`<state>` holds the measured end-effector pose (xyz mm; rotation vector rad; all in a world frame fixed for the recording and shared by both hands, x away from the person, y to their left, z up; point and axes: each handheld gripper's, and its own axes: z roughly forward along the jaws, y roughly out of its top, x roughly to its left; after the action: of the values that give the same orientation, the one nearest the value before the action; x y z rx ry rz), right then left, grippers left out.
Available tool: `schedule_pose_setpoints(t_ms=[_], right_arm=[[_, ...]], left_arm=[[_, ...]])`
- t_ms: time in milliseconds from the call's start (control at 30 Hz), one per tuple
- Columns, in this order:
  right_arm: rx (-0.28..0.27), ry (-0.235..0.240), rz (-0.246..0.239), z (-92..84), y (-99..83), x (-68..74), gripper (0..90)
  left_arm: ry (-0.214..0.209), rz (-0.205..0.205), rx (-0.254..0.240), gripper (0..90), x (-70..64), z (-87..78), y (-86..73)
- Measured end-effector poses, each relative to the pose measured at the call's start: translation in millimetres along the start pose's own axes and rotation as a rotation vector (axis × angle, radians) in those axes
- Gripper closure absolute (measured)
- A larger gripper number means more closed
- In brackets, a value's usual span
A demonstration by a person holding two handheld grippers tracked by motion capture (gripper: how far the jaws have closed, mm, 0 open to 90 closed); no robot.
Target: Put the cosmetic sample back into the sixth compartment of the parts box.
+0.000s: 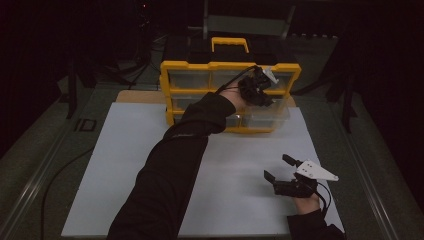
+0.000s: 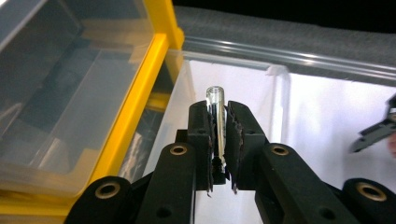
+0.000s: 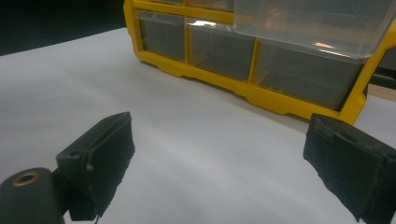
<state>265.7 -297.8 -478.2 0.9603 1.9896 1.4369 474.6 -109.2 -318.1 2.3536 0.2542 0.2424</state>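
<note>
A yellow organizer cabinet (image 1: 169, 79) with clear drawers stands at the back of the white board (image 1: 130, 160). One clear drawer (image 1: 262, 118) at its lower right is pulled out. My left gripper (image 1: 260, 86) hovers above that drawer, shut on a small clear glass tube (image 2: 215, 99) with a dark core. The tube stands up between the pads (image 2: 202, 122), over the drawer's rim (image 2: 275, 70). My right gripper (image 1: 278, 167) rests low at the board's front right, open with nothing in it. In the right gripper view its jaws spread wide toward the cabinet (image 3: 261, 95) and the drawer (image 3: 317, 28).
A black box with a yellow handle (image 1: 229, 44) sits on top of the cabinet. Dark floor, stands and cables surround the table. The board's left and centre are bare white surface. The person's left sleeve (image 1: 170, 165) crosses the middle of the board.
</note>
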Motion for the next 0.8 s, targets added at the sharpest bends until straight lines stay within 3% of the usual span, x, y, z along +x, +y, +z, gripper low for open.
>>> schedule_pose_setpoints(t_ms=[167, 267, 367, 400, 533, 633, 800], right_arm=[[-0.001, 0.004, 0.001, -0.1, 0.2, 0.7, 8.7], [0.000, 0.004, 0.001, -0.2, -0.1, 0.1, 8.7], [-0.001, 0.005, 0.002, -0.2, -0.3, 0.0, 8.7], [-0.001, 0.006, 0.002, -0.1, -0.3, 0.0, 8.7], [0.000, 0.008, 0.002, 0.2, -0.4, 0.1, 8.7], [0.002, 0.009, 0.002, 0.3, -0.3, 0.6, 8.7], [0.004, 0.008, -0.001, 0.3, -0.1, 1.2, 8.7]], left_arm=[[0.017, -0.003, 0.023, 80.8, -0.2, 7.3, 0.4], [0.038, -0.011, 0.011, 80.0, 0.2, 8.8, 0.3], [0.053, -0.027, -0.004, 63.4, 0.2, 7.9, 1.1], [0.038, -0.034, -0.003, 57.8, 0.3, 7.6, 1.4], [0.042, -0.036, 0.019, 34.4, -3.0, 7.4, 2.2], [0.034, -0.039, 0.026, 24.0, -4.0, 6.5, 2.2], [0.002, -0.038, 0.031, 13.9, -9.9, 1.8, 1.8]])
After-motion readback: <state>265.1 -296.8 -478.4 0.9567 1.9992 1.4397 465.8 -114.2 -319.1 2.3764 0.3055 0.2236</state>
